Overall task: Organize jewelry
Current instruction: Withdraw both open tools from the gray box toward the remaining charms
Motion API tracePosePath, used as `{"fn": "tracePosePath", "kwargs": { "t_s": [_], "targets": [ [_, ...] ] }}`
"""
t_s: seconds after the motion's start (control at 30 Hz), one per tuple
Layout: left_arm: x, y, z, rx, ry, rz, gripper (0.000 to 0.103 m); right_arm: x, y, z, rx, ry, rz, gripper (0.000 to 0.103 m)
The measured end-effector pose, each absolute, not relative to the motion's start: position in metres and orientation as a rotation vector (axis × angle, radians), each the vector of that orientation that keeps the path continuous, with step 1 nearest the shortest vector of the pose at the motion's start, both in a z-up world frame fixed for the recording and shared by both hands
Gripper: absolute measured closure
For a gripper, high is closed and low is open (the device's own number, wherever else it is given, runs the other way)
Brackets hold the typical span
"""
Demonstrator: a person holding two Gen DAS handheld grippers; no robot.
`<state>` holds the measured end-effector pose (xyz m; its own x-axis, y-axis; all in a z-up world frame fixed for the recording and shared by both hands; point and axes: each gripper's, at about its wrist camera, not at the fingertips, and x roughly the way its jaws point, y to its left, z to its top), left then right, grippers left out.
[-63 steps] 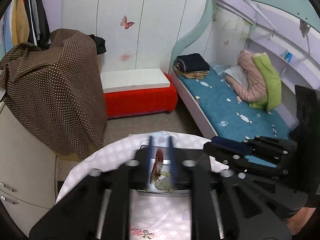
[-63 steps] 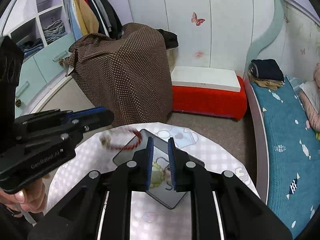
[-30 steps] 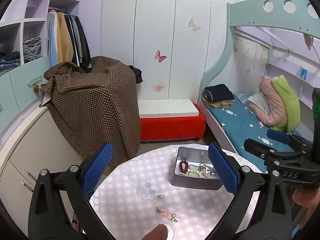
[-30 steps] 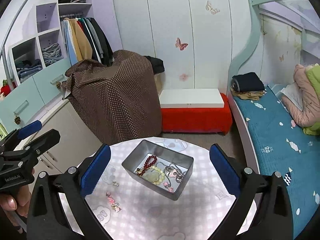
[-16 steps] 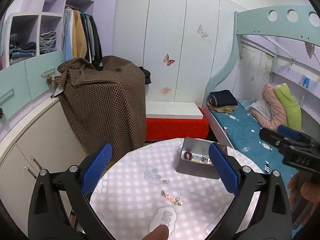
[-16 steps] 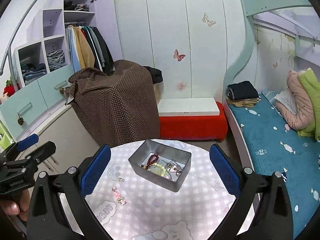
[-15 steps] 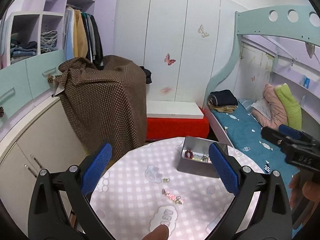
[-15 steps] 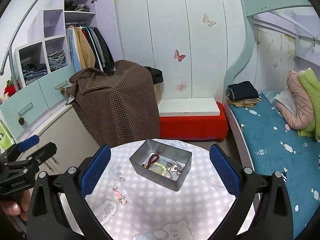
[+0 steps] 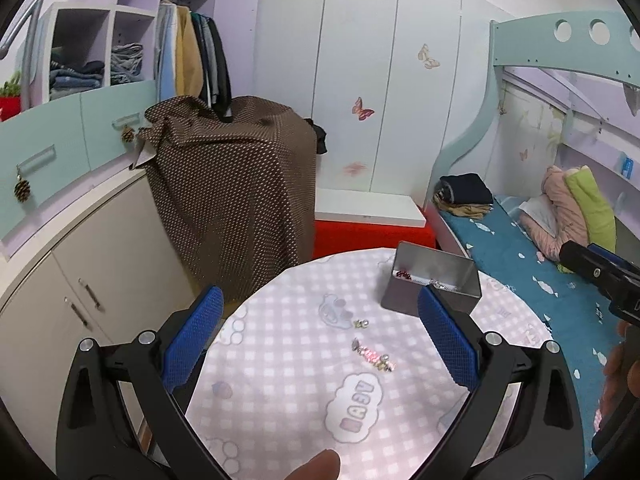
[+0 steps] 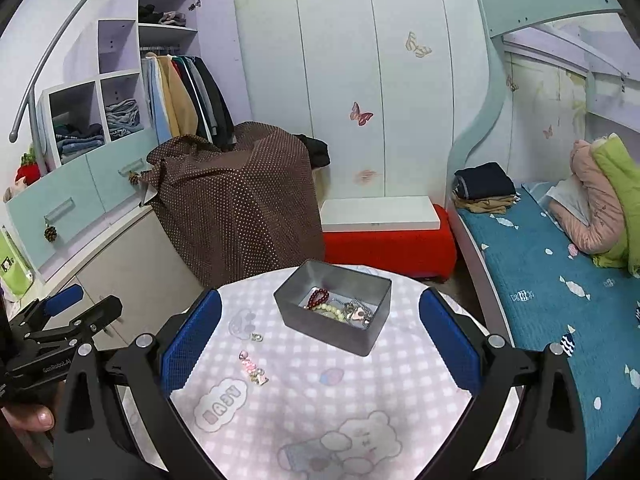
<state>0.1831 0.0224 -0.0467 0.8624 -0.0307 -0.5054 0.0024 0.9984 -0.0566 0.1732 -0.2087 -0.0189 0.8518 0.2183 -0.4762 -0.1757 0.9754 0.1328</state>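
- Our left hand-held gripper (image 9: 320, 330) hung wide apart and empty, above the round worktop (image 9: 280, 380).
- Two loose pieces lay on the worktop's cloth: a small ring-like piece (image 10: 256, 337) and, nearer us, a pink beaded piece (image 10: 253, 368).
- The metal tin (image 10: 334, 306) stood further right, holding the red bead bracelet (image 10: 318, 297) and tangled chains.
- Our right hand-held gripper (image 10: 320, 334) was likewise wide and empty.
- We judged we were between pickups; next called for a low, narrow pinch on a loose piece, then carrying it to the tin.
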Motion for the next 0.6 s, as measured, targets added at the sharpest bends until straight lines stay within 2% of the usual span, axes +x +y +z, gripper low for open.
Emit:
{"fn": "tracePosePath", "kwargs": {
  "t_s": [0.2, 0.5, 0.6],
  "targets": [
    [0.178, 0.027, -0.069, -0.045, 0.563, 0.001, 0.005, 0.175, -0.192, -0.044, 0.038, 0.567, 0.238, 0.008],
    [0.189, 0.037, -0.113, -0.056, 0.673, 0.021, 0.005, 0.212, -0.146, -0.131, -0.064, 0.809, 0.359, 0.008],
    [0.193, 0.039, -0.124, -0.057, 0.699, 0.025, 0.005, 0.225, -0.135, -0.151, -0.074, 0.86, 0.382, 0.019]
  ]
}}
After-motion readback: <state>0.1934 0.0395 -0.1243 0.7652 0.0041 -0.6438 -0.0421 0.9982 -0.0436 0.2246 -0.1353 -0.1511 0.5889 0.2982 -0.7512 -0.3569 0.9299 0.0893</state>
